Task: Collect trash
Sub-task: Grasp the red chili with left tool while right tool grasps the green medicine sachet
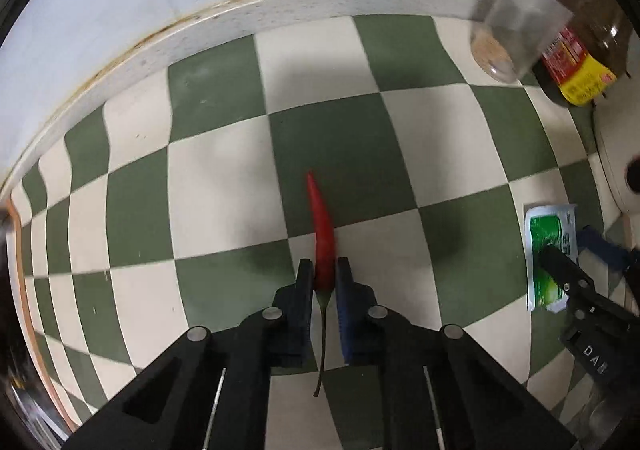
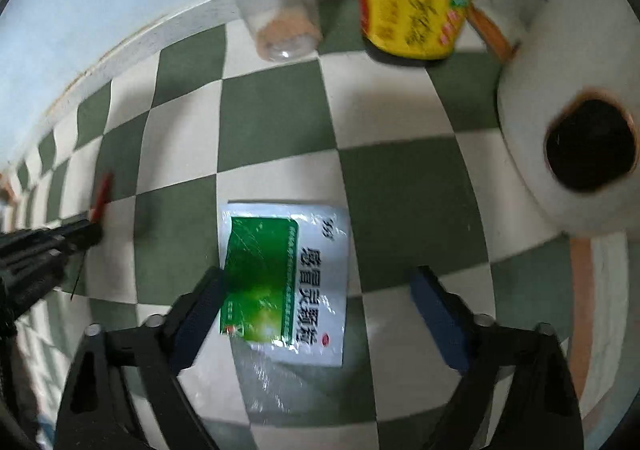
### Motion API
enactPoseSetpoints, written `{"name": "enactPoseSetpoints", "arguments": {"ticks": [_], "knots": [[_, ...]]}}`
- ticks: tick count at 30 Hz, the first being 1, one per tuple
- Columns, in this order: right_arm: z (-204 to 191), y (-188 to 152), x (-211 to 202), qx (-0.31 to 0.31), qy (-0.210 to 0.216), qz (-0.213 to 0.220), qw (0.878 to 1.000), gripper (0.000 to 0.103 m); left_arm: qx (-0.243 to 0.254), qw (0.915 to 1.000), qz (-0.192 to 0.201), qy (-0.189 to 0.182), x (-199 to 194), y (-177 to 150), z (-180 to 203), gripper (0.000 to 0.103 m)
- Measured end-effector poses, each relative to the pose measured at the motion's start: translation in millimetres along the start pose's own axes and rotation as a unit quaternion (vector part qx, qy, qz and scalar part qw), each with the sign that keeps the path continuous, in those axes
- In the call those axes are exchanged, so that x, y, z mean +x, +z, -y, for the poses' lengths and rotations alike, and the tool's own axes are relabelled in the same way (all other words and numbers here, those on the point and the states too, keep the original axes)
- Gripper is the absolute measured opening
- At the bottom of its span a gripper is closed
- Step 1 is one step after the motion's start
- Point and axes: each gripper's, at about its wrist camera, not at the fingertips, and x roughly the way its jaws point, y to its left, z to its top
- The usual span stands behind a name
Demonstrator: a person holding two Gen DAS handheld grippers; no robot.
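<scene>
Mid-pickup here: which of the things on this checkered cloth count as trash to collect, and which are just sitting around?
Trash to collect:
- red chili, clamped in the left gripper
- green-and-white sachet, between the open fingers of the right gripper

Probably just standing there:
- clear jar
- yellow-labelled bottle
- white round object with a dark hole

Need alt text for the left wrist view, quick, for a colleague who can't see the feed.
The left tool is shut on a red chili pepper lying on a green-and-white checkered cloth. At right, the right tool sits over a green-and-white sachet; a clear jar and a yellow-labelled bottle stand at the back.
</scene>
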Motion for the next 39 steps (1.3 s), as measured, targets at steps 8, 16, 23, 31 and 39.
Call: {"name": "enactPoseSetpoints", "arguments": {"ticks": [8, 16, 23, 31, 39], "knots": [[-9.5, -3.5, -13.8, -0.007, 0.052, 0.018, 0.998, 0.005, -0.076, 0.9958, 0.027, 0.042, -30.5, -29.7, -12.6, 0.008], [9.2, -24.8, -53.5, 0.003, 0.101, 0.041, 0.994, 0.005, -0.127, 0.9847, 0.095, 0.074, -97.9, -77.0, -3.1, 0.008], [10.5, -70.3, -108.6, -0.028, 0.113, 0.069, 0.991, 0.005, -0.129, 0.9788, 0.136, 0.082, -143.4, -119.8, 9.7, 0.008], [6.4, -145.3, -193.9, -0.03, 0.116, 0.114, 0.986, 0.005, -0.109, 0.9756, 0.184, 0.05, -195.1, -210.6, 12.0, 0.008], [-9.5, -265.4, -285.4, 0.011, 0.109, 0.161, 0.981, 0.005, -0.065, 0.9758, 0.209, 0.007, -245.1, -324.2, 11.1, 0.008]]}}
